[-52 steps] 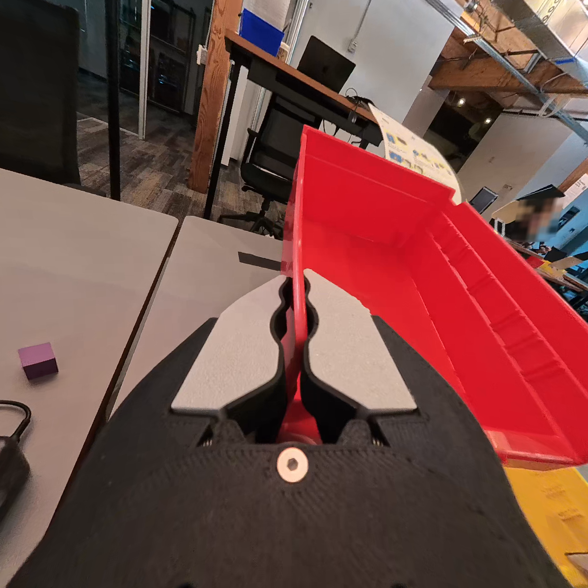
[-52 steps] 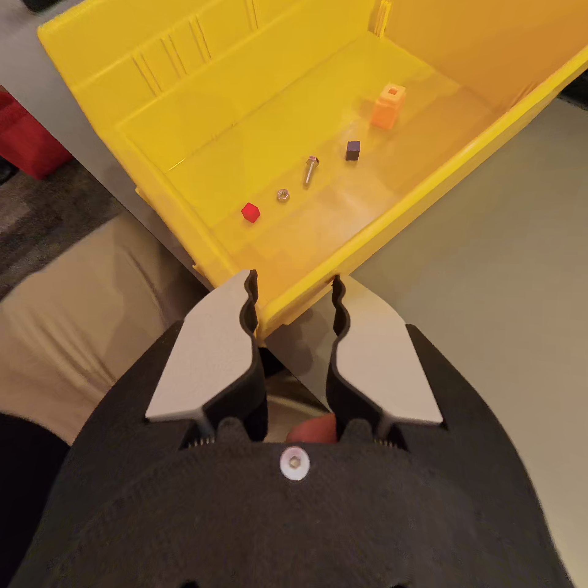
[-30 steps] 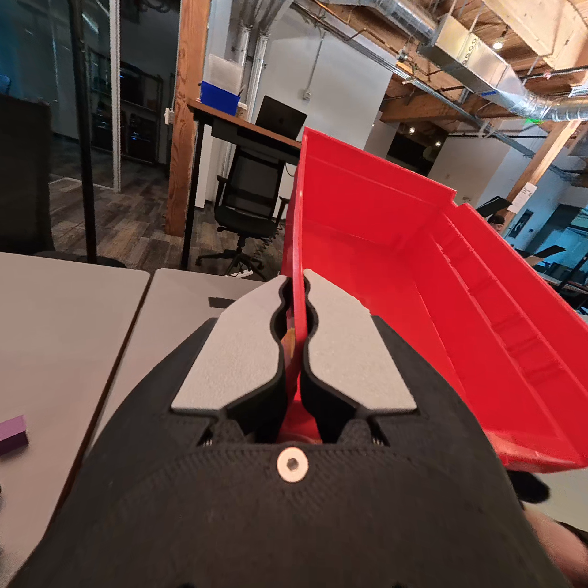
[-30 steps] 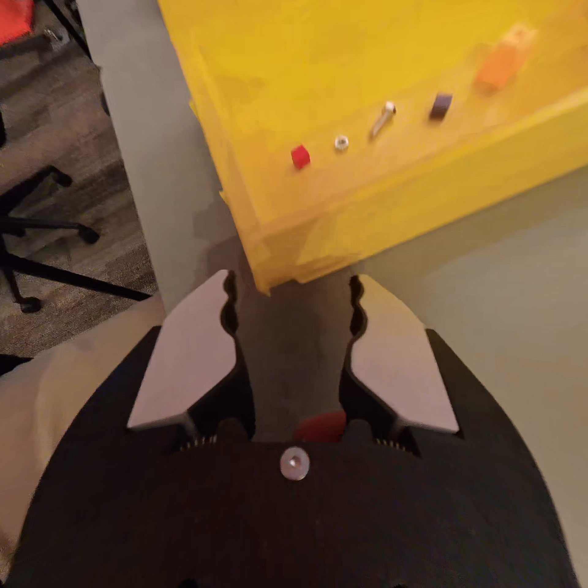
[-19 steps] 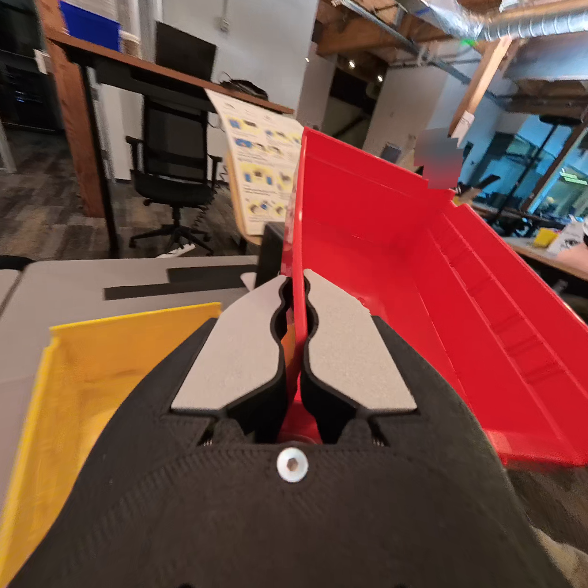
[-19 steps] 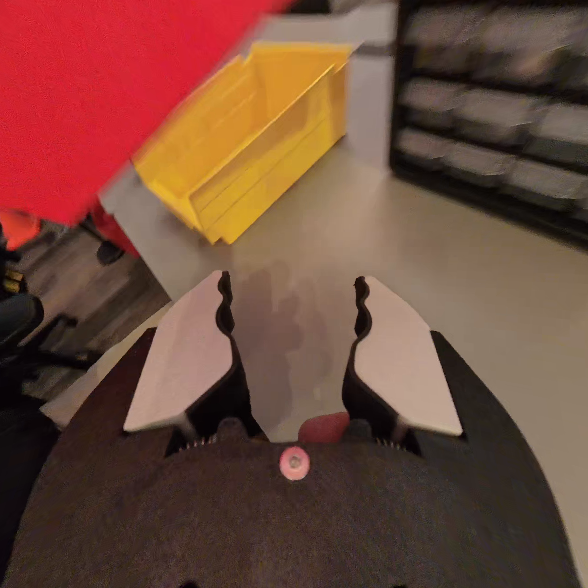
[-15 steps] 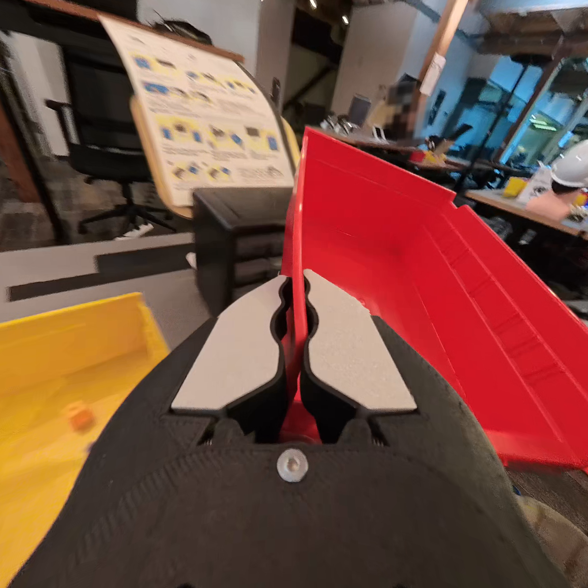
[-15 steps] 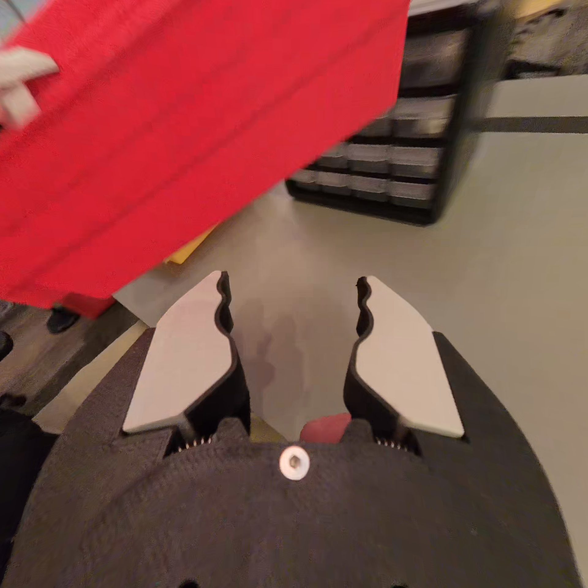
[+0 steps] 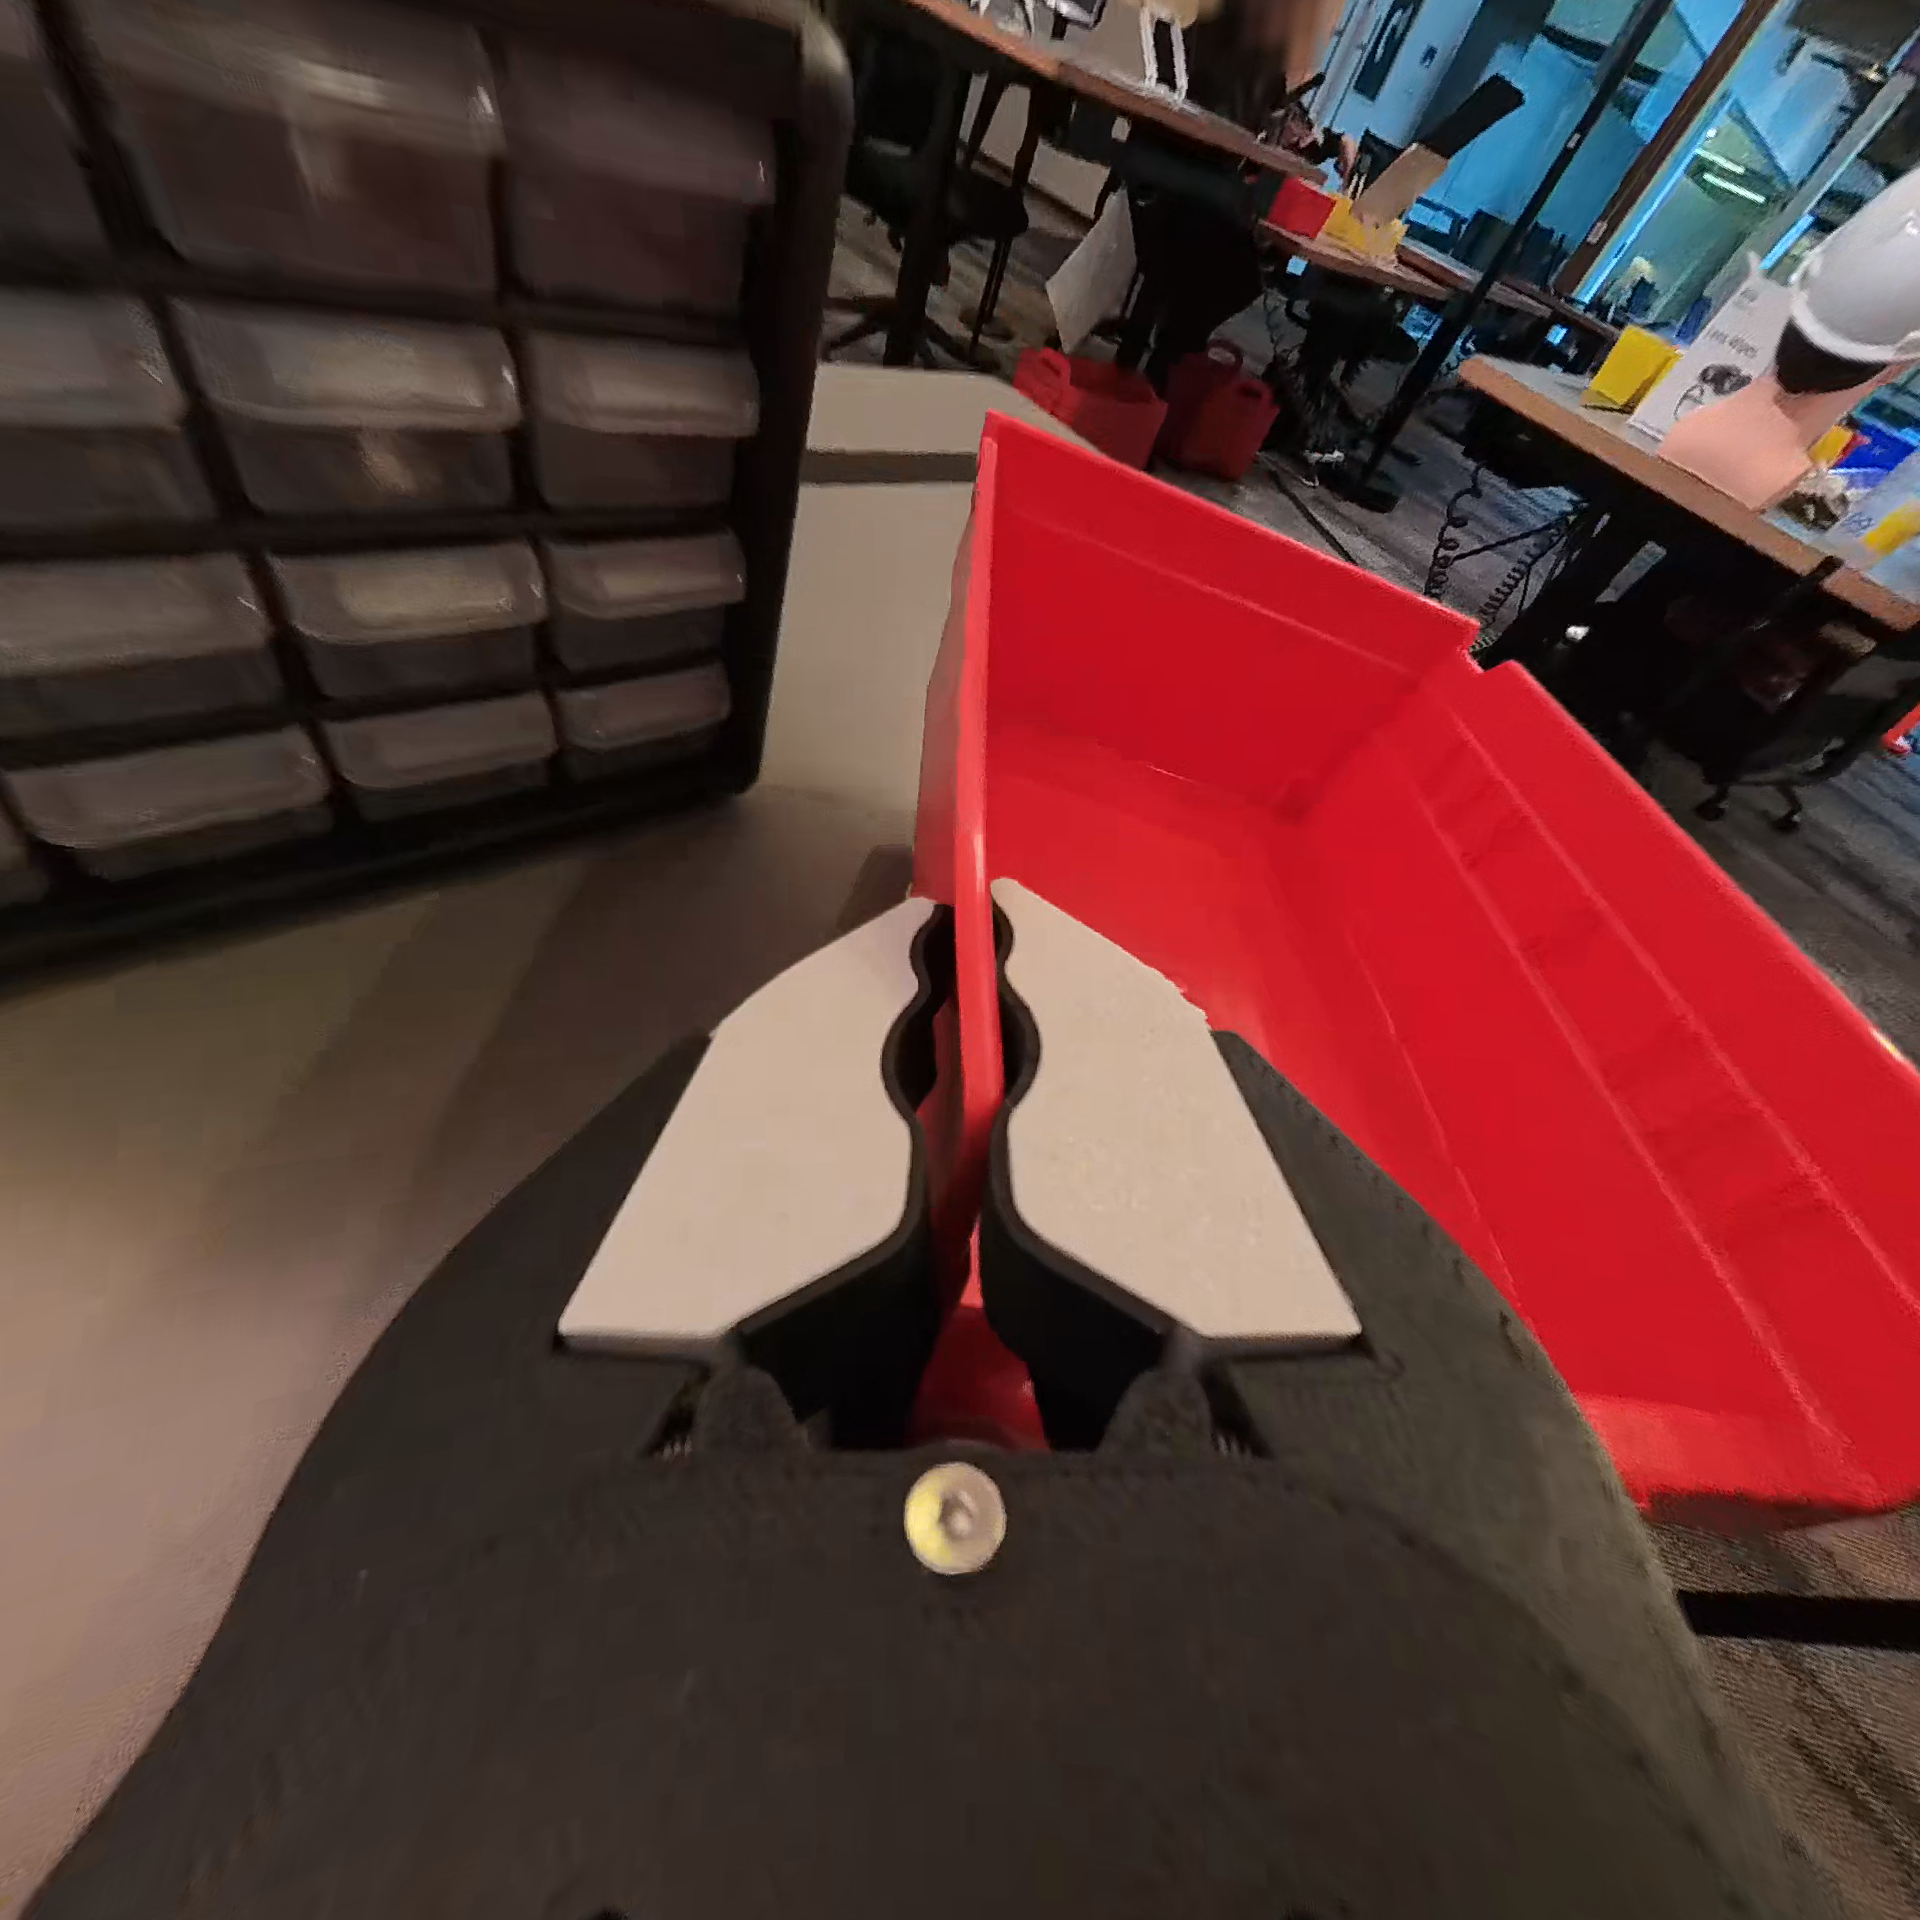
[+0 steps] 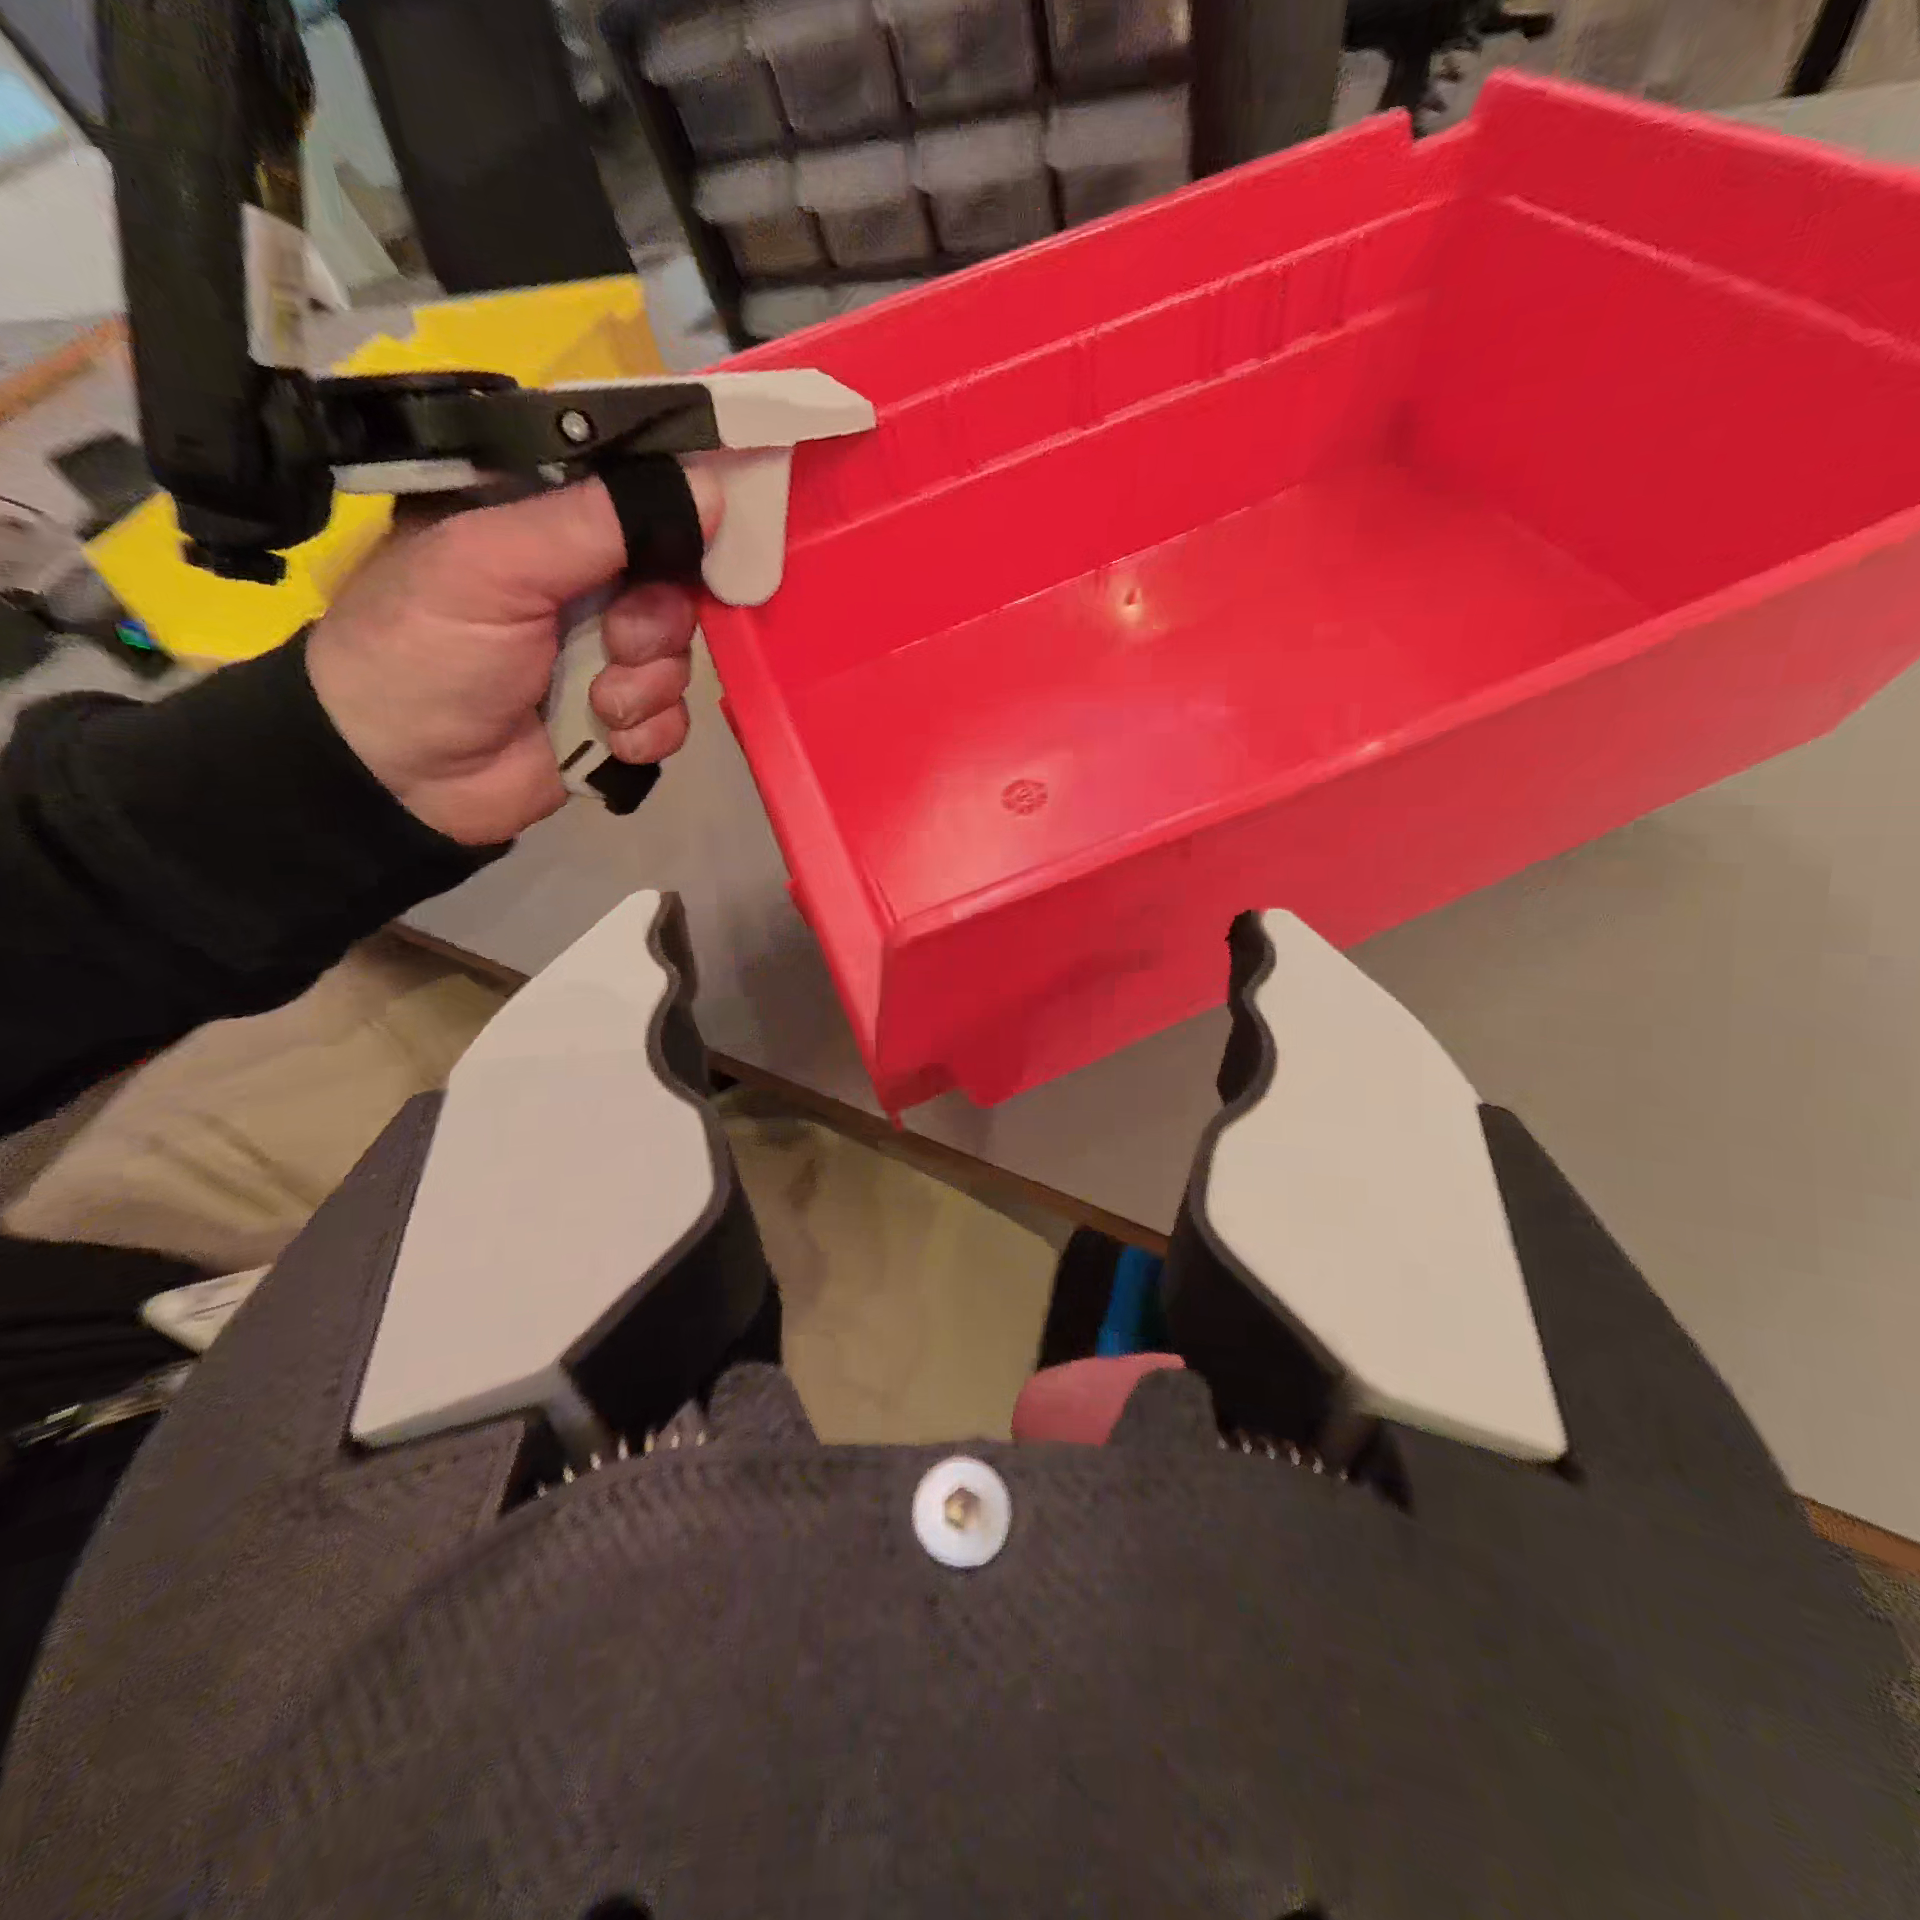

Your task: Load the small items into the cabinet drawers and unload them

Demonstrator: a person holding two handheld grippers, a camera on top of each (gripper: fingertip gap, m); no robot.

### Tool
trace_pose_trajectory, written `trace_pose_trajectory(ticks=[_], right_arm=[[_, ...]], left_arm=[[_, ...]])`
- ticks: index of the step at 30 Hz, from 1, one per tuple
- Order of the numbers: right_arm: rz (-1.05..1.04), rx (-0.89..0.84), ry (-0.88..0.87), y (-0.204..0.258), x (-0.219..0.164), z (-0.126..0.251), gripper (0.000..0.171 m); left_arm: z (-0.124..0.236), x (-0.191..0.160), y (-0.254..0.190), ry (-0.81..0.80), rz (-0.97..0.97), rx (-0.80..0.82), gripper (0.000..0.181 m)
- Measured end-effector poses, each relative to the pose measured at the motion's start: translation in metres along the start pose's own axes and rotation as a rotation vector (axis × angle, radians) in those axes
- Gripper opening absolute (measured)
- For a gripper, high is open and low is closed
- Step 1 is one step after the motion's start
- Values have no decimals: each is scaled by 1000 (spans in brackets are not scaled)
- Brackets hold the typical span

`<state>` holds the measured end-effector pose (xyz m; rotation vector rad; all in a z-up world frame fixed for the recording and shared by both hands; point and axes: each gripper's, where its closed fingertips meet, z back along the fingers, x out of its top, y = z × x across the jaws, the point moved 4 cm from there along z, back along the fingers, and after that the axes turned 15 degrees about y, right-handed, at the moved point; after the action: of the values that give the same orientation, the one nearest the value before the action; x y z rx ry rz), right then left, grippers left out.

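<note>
The left tongs [image 9: 964, 935] are clamping the side wall of the red bin [image 9: 1403, 883], one finger inside the wall and one outside, and the bin is sitting tilted, its inside bare. From the left wrist view the black drawer cabinet [image 9: 364, 436] is filling the upper left, its rows of translucent drawers all pushed in, standing on the grey worktop [image 9: 260, 1143] just beside the bin. That same view is catching other desks and red baskets far off in the room behind.

The right wrist view is giving what the left one cannot: the left tongs [image 10: 769, 488] from the side, with the person's hand [image 10: 499, 665] wrapped around their handle and a black sleeve behind it. It is also showing the bin [image 10: 1299, 665] hanging with its near corner out past the worktop [image 10: 1610, 1039] edge, lifted at the gripped end. A yellow bin [image 10: 520, 332] is peeking out behind the hand, and the cabinet [image 10: 914, 177] is showing blurred beyond the red rim.

The right tongs [image 10: 951, 935] are spread wide, grasping nothing, hovering just below the bin's near corner. Small items are not showing in either view.
</note>
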<state>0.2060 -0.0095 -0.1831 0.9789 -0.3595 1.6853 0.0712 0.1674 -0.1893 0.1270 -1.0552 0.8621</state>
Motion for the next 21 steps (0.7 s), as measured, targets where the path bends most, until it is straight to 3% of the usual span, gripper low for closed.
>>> trace_pose_trajectory(ticks=[3,9,13,18,21], right_arm=[[-1,-142,54,-32,-2,-16,78],[-51,-250,101,-99,10,-26,49],[-80,-345,125,-159,15,-26,36],[-122,-431,144,-236,31,-19,18],[-122,-467,154,-274,43,-20,10]], left_arm=[[-30,-7,-6,41,17,13,3],[-70,-9,-17,71,80,-7,11],[-96,-15,-54,166,-44,-104,47],[-125,-5,-83,214,11,-253,43],[-143,2,-99,206,8,-263,46]])
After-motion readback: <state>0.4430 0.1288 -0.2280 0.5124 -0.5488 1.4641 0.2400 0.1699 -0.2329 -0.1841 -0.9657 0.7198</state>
